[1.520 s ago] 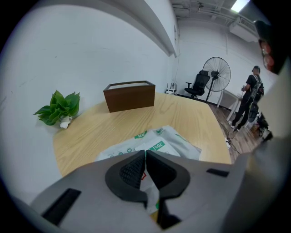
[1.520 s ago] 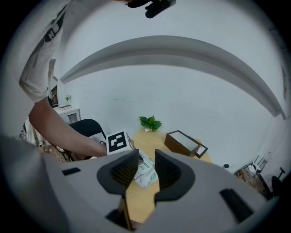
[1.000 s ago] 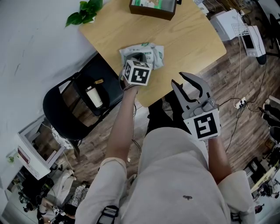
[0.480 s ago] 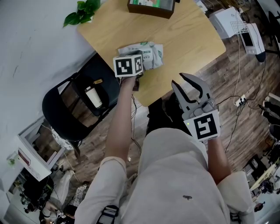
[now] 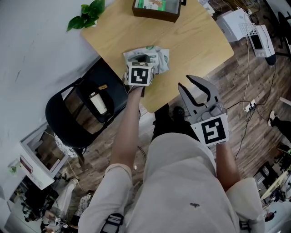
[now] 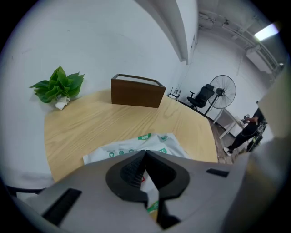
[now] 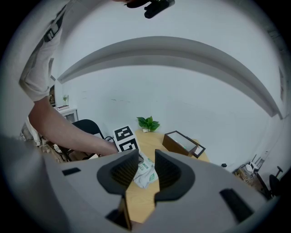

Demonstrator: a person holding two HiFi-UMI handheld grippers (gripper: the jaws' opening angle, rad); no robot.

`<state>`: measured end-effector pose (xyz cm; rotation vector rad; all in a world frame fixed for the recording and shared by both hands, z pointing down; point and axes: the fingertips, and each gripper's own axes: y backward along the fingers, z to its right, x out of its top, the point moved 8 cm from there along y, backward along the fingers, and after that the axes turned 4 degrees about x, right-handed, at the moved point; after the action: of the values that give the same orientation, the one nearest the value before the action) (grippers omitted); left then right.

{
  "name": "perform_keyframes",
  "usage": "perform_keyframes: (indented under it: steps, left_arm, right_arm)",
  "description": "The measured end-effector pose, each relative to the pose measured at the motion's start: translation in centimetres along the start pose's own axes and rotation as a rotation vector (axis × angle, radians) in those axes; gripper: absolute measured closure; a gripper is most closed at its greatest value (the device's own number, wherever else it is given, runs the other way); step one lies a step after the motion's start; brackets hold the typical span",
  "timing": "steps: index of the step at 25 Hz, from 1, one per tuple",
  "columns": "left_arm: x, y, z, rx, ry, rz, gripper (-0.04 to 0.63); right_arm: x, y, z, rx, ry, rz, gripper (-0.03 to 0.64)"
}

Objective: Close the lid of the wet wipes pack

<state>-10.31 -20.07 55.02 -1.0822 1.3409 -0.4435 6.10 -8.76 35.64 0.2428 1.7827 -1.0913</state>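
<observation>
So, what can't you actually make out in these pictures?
- Wet wipes pack lid: in the left gripper view the left gripper itself covers the pack's near half; in the head view its marker cube sits over it. Open or shut: cannot tell.
- Brown box: cut off by the head view's top edge; contents too small in the right gripper view.
- Print on the pack: too small in every view.

Bare tabletop (image 5: 195,41) right of wipes pack (image 5: 159,54): open approach. Brown box (image 5: 157,8) blocks far edge, plant (image 5: 87,13) far-left corner. Black chair (image 5: 68,116) crowds near-left side, perhaps touching table edge.
</observation>
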Motion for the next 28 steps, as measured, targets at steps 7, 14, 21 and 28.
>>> perform_keyframes:
  steps: [7,14,21,28]
  left_arm:
    - [0.1,0.1,-0.1,-0.001,0.064,0.007,0.588]
    - [0.5,-0.4,0.2,0.025,-0.048,-0.025,0.588]
    - [0.4,-0.6,0.4,0.032,-0.038,-0.036,0.588]
    - [0.0,0.8,1.3,0.112,-0.098,0.014,0.588]
  right_arm:
    - [-0.1,0.7,0.3,-0.006,-0.006,0.007,0.508]
    - [-0.3,0.9,0.6,-0.014,-0.015,0.008,0.508]
    - [-0.7,1.5,0.0,-0.008,-0.012,0.013,0.508]
    - [-0.2,2.9,-0.5,-0.006,0.014,0.042,0.508]
